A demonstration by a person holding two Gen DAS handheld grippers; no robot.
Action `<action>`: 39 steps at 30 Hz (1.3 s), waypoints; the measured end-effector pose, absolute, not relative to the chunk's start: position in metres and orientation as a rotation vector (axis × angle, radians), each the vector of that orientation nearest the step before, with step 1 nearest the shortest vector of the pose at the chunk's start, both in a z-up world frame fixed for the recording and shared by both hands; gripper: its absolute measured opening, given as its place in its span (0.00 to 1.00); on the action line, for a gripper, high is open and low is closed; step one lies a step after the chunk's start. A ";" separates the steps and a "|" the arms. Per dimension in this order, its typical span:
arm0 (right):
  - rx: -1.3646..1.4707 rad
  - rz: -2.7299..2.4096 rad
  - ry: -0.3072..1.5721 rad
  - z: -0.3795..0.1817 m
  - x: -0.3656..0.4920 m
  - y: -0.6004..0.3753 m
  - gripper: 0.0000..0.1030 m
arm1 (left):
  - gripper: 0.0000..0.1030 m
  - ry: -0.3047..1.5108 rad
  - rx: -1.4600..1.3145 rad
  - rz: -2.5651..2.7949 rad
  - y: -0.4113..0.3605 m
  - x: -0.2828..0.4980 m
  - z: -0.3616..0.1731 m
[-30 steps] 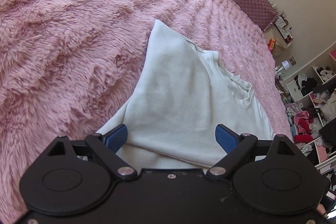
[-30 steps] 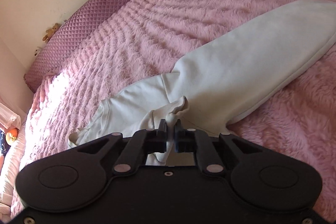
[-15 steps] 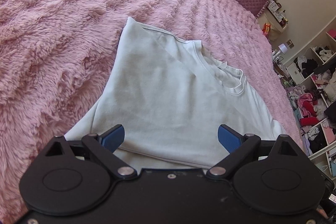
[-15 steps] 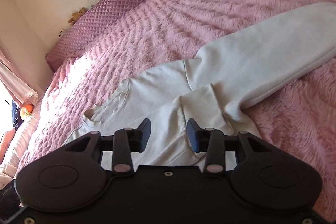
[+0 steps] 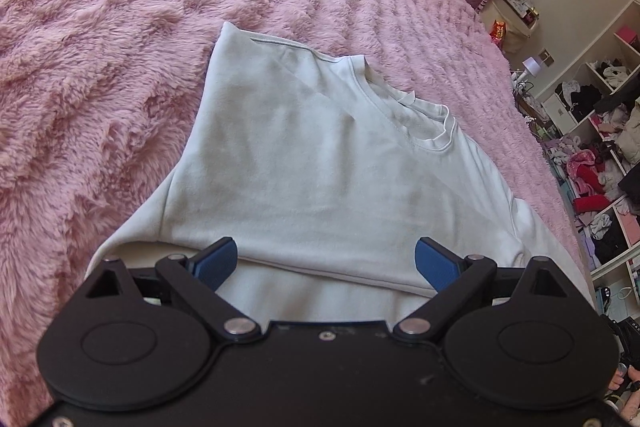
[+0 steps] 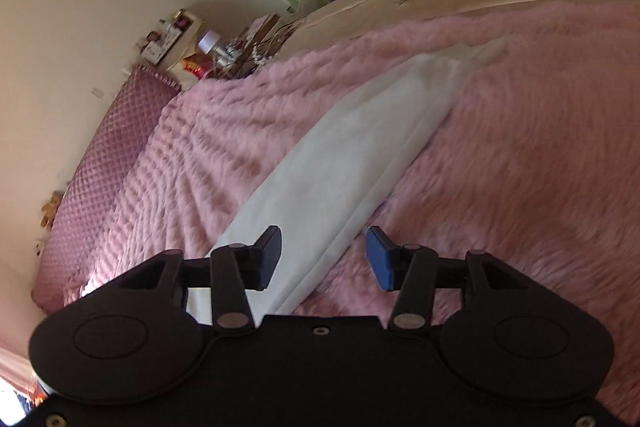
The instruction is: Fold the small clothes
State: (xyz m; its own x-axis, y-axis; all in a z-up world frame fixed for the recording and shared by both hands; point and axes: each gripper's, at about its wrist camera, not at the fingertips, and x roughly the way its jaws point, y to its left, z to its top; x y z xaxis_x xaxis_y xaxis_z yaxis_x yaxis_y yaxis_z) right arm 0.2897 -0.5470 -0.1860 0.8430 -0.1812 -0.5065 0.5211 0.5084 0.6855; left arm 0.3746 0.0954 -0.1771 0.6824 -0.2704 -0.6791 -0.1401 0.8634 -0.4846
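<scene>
With one side folded in, both tongs gape empty; next, the right gripper (image 6: 323,253) must pinch the sleeve (image 6: 360,147) stretching toward one o'clock, while the left gripper (image 5: 326,259) hovers over the sweatshirt (image 5: 320,167).

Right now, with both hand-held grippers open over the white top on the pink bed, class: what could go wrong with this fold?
1. The long sleeve lies stretched out on the fluffy pink blanket; the open right hand-held gripper may pinch blanket pile along with the cloth.
2. The left hand-held gripper is open, holding nothing, so dragging the sleeve could shift the white top and undo its folded side.
</scene>
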 end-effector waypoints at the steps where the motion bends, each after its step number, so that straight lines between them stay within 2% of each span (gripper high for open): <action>1: 0.990 -0.467 0.387 -0.192 0.287 -0.563 0.47 | 0.94 0.825 -0.530 -0.063 0.094 0.371 -0.178; 6: 1.240 -0.499 0.244 -0.223 0.283 -0.609 0.42 | 0.94 0.860 -0.489 -0.053 0.086 0.366 -0.183; 10: 1.286 -0.558 0.173 -0.226 0.305 -0.622 0.42 | 0.94 0.845 -0.499 -0.037 0.092 0.365 -0.179; 14: 1.251 -0.584 0.189 -0.225 0.321 -0.630 0.41 | 0.94 0.860 -0.521 -0.008 0.099 0.365 -0.182; 18: 1.093 -0.624 0.333 -0.198 0.335 -0.630 0.30 | 0.94 0.864 -0.538 -0.010 0.104 0.362 -0.184; 20: 0.979 -0.618 0.370 -0.177 0.339 -0.624 0.06 | 0.94 0.861 -0.536 -0.022 0.106 0.360 -0.183; 25: 0.781 -0.423 0.287 -0.103 0.356 -0.561 0.05 | 0.94 0.832 -0.578 -0.053 0.116 0.352 -0.180; 29: 0.669 -0.073 0.223 -0.044 0.372 -0.443 0.05 | 0.94 0.813 -0.621 -0.062 0.127 0.346 -0.177; 32: 0.648 0.178 0.242 -0.029 0.380 -0.344 0.05 | 0.94 0.794 -0.661 -0.064 0.136 0.340 -0.174; 35: 0.642 0.391 0.330 -0.045 0.391 -0.237 0.08 | 0.94 0.798 -0.685 -0.066 0.142 0.335 -0.173; 38: 0.558 0.543 0.499 -0.081 0.398 -0.144 0.55 | 0.94 0.808 -0.692 -0.059 0.146 0.331 -0.173; 39: 0.514 0.544 0.539 -0.093 0.395 -0.125 0.56 | 0.94 0.811 -0.694 -0.058 0.147 0.331 -0.173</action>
